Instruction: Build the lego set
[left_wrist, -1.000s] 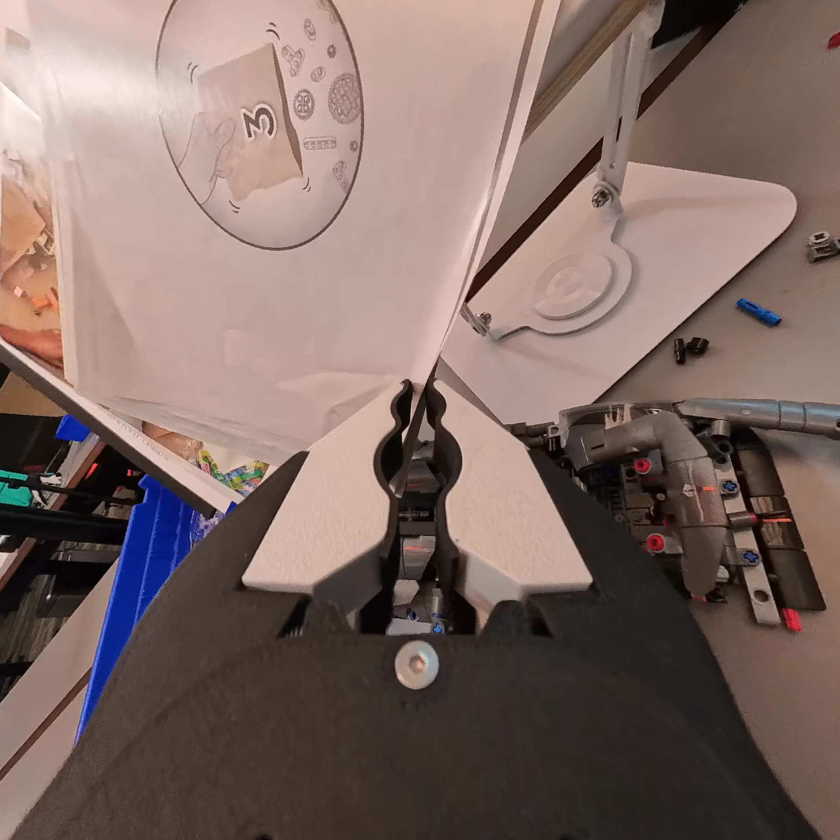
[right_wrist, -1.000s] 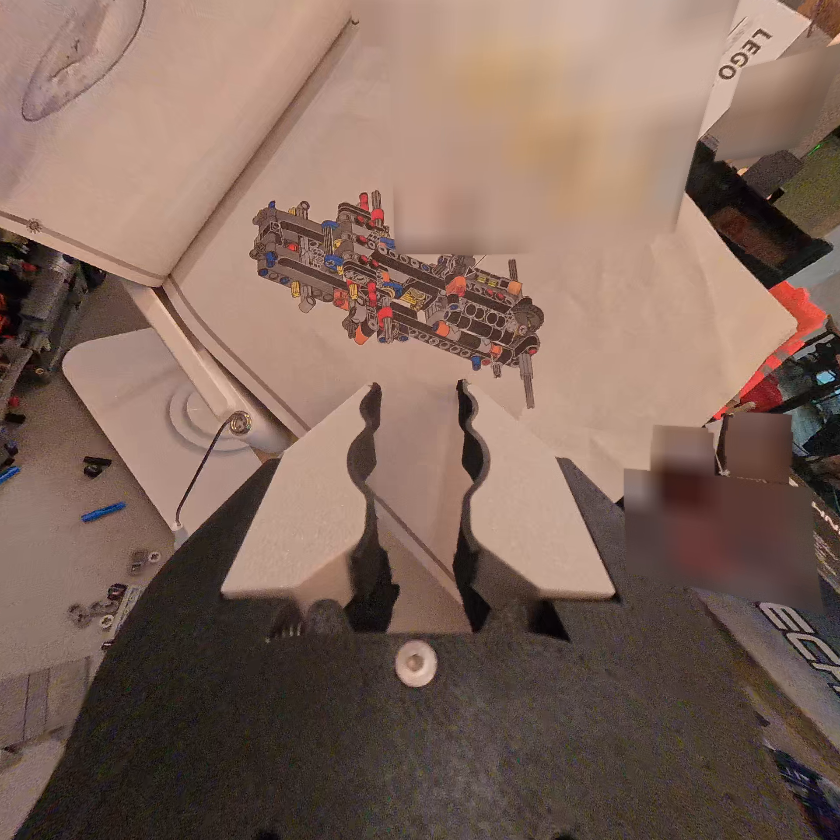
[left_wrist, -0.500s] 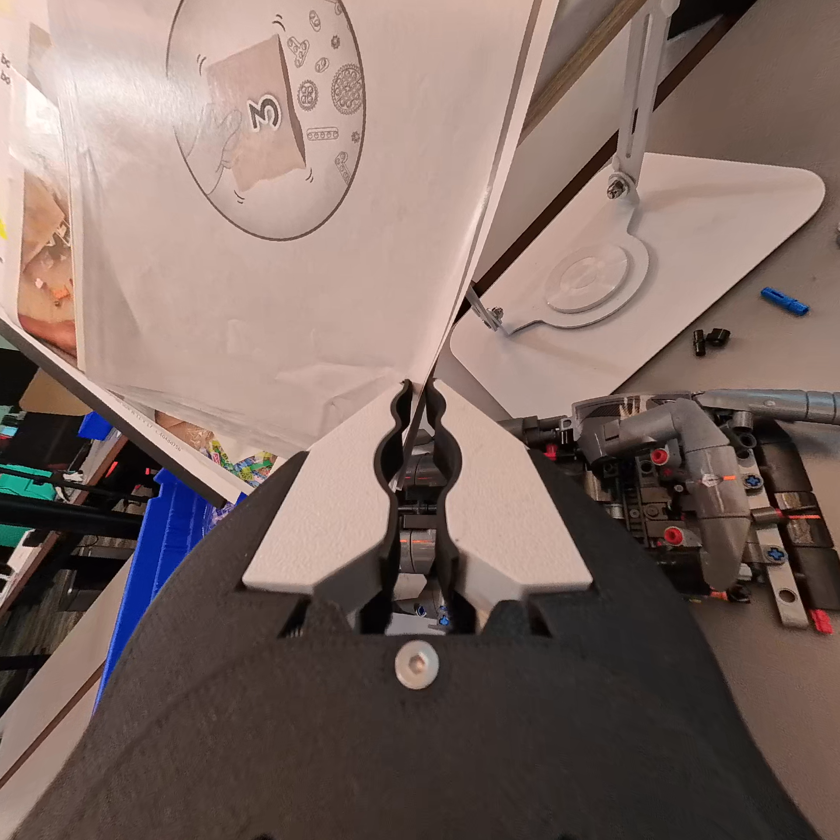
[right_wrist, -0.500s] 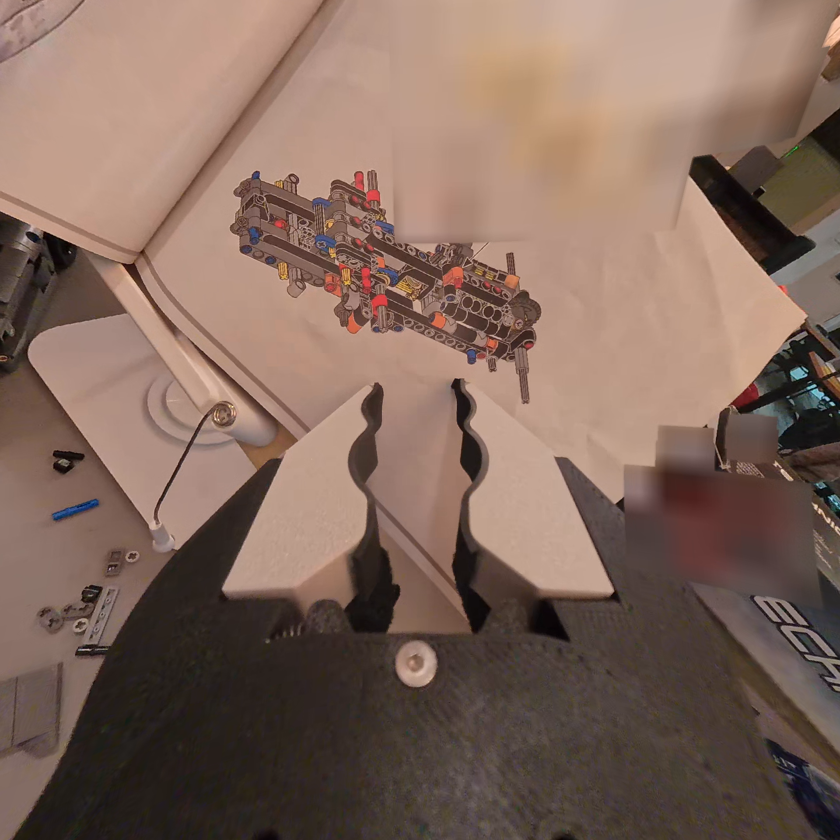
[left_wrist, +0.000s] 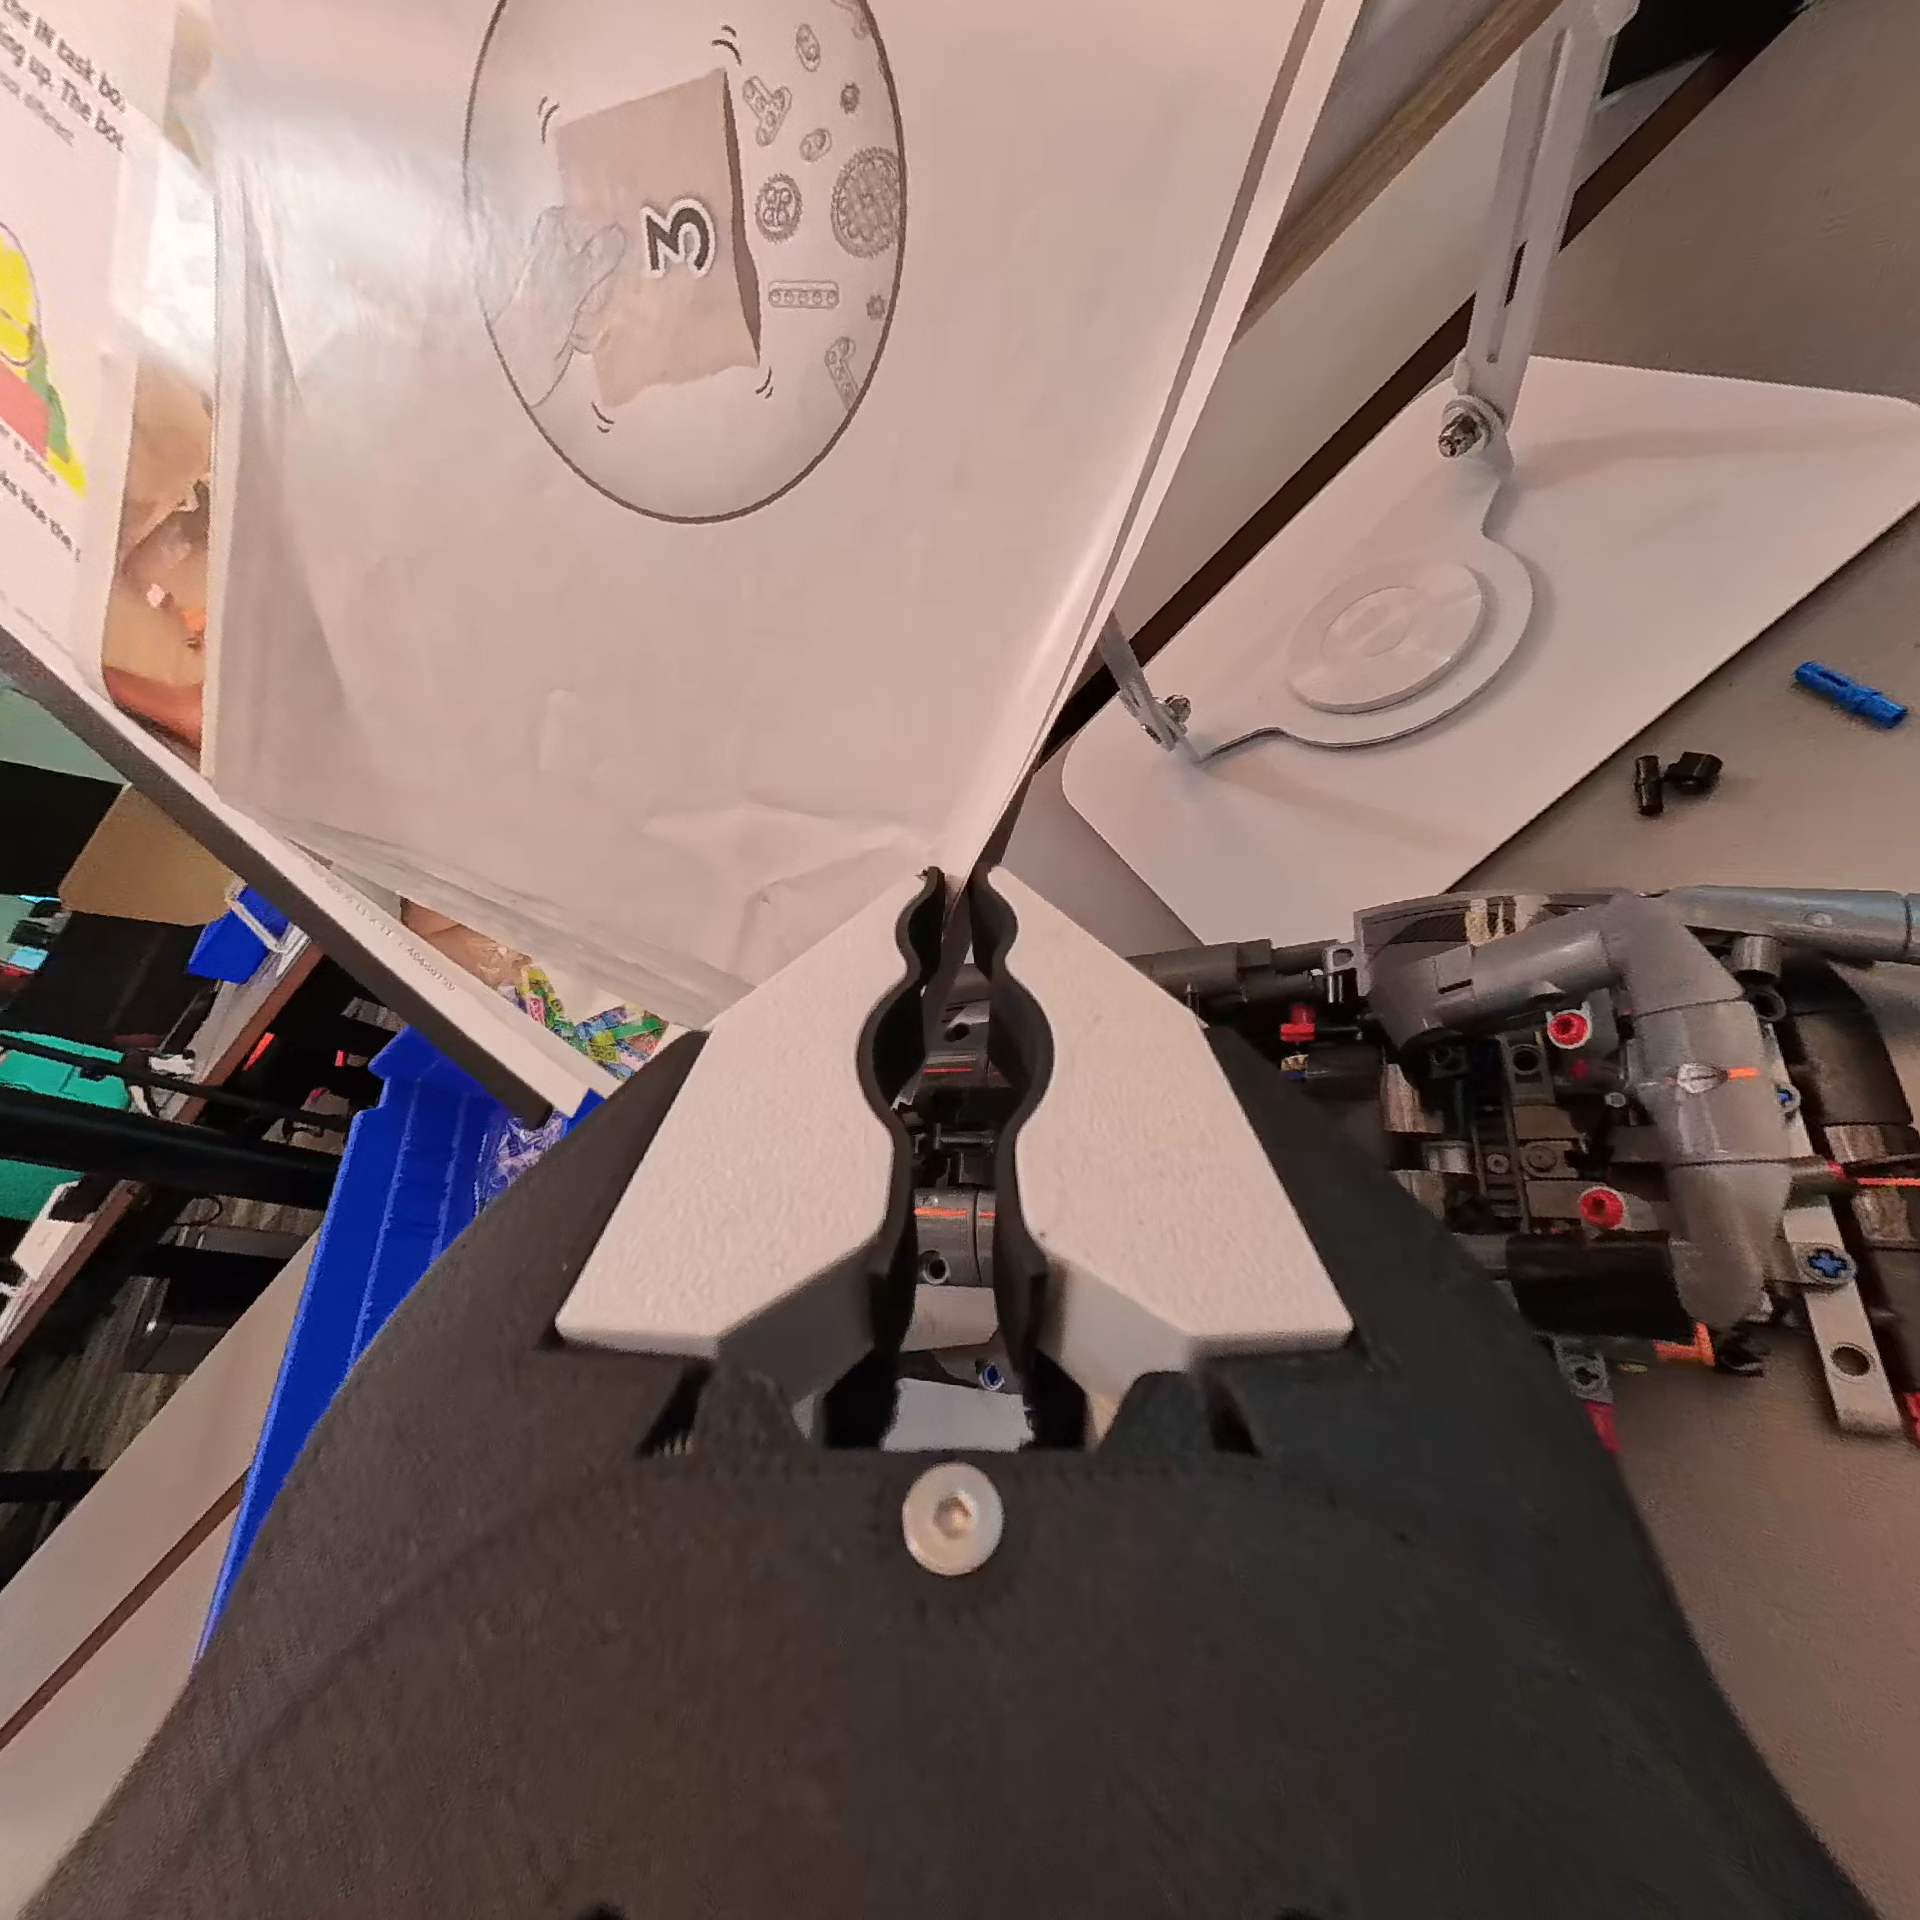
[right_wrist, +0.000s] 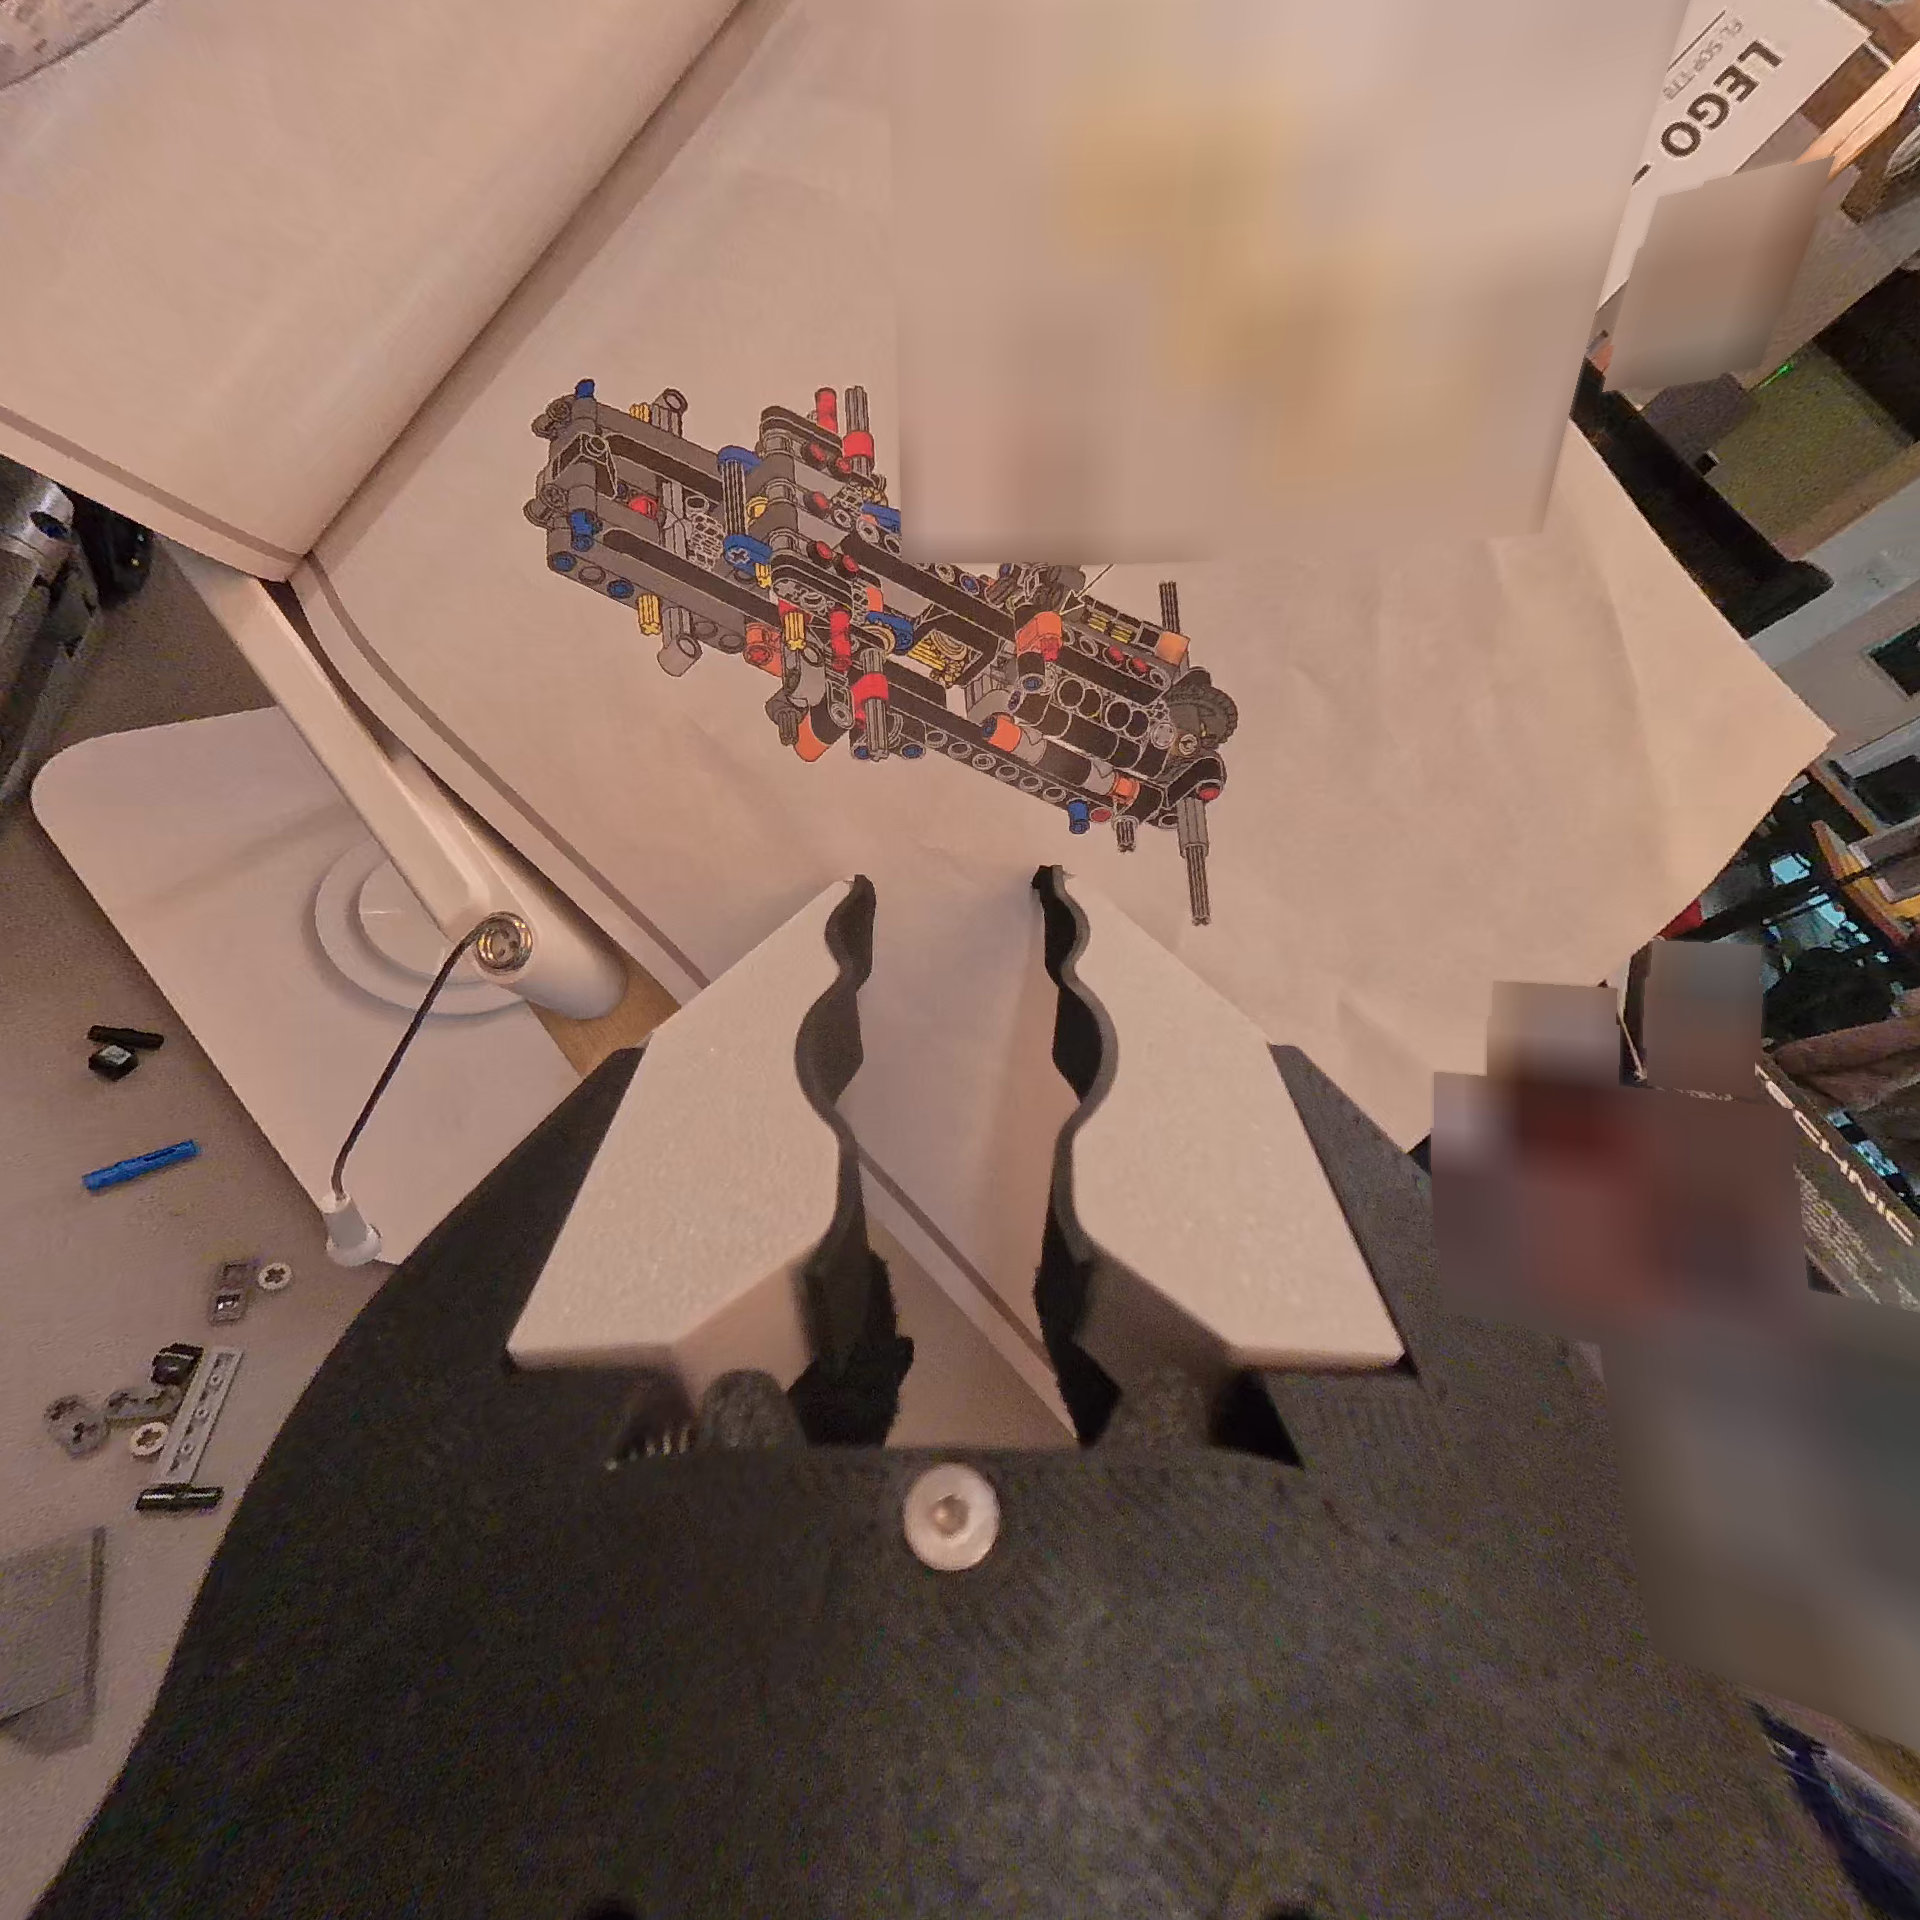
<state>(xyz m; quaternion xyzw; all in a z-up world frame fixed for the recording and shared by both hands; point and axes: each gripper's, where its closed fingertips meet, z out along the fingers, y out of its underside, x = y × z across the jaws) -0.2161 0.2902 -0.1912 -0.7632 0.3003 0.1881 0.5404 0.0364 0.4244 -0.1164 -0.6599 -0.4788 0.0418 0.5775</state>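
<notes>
A page corner of the instruction booklet (left_wrist: 623, 644) is pinched in the clenched left gripper (left_wrist: 951, 883). The right gripper (right_wrist: 951, 883) is held released before the opposite page, nothing grasped. The grey lego model (left_wrist: 1621, 1091) is seen on the desk (left_wrist: 1766, 1558), partly hidden behind the left gripper and cut off at the frame edge.

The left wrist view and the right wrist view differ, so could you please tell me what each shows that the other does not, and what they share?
Only the left wrist view shows the left hand-held gripper shut on a booklet page, the grey half-built model and a blue bin.

Only the right wrist view shows the open right hand-held gripper, a coloured drawing of the model and loose grey pieces.

Both show the white stand base and a small blue pin.
</notes>
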